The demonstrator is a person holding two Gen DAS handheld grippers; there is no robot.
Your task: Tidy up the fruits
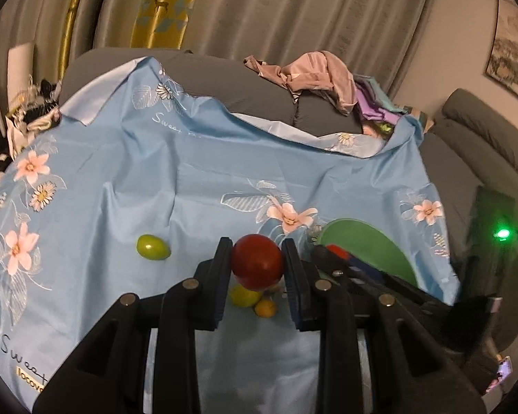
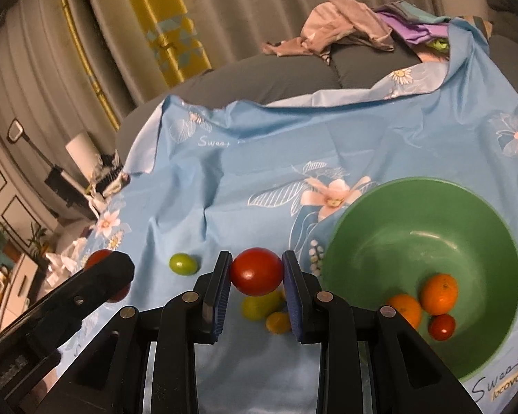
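My left gripper point(image 1: 257, 264) is shut on a red tomato point(image 1: 257, 265) and holds it above the blue floral cloth point(image 1: 190, 189). My right gripper point(image 2: 257, 272) is shut on another red tomato point(image 2: 257, 272), just left of the green bowl point(image 2: 397, 214). The bowl holds two oranges point(image 2: 439, 293) and a small red tomato point(image 2: 441, 326). On the cloth lie a green fruit point(image 1: 153, 247) point(image 2: 183, 264), a yellow-green fruit point(image 1: 245, 296) point(image 2: 260, 306) and a small orange fruit point(image 1: 266, 307) point(image 2: 278, 322). The bowl's rim point(image 1: 369, 241) shows in the left view, partly hidden by the right gripper's arm.
The cloth covers a grey sofa point(image 1: 231, 82). A pile of clothes point(image 1: 314, 76) lies at the back right. Curtains hang behind. The left gripper's body point(image 2: 69, 307) crosses the lower left of the right view. Clutter stands off the cloth's left edge point(image 2: 96, 176).
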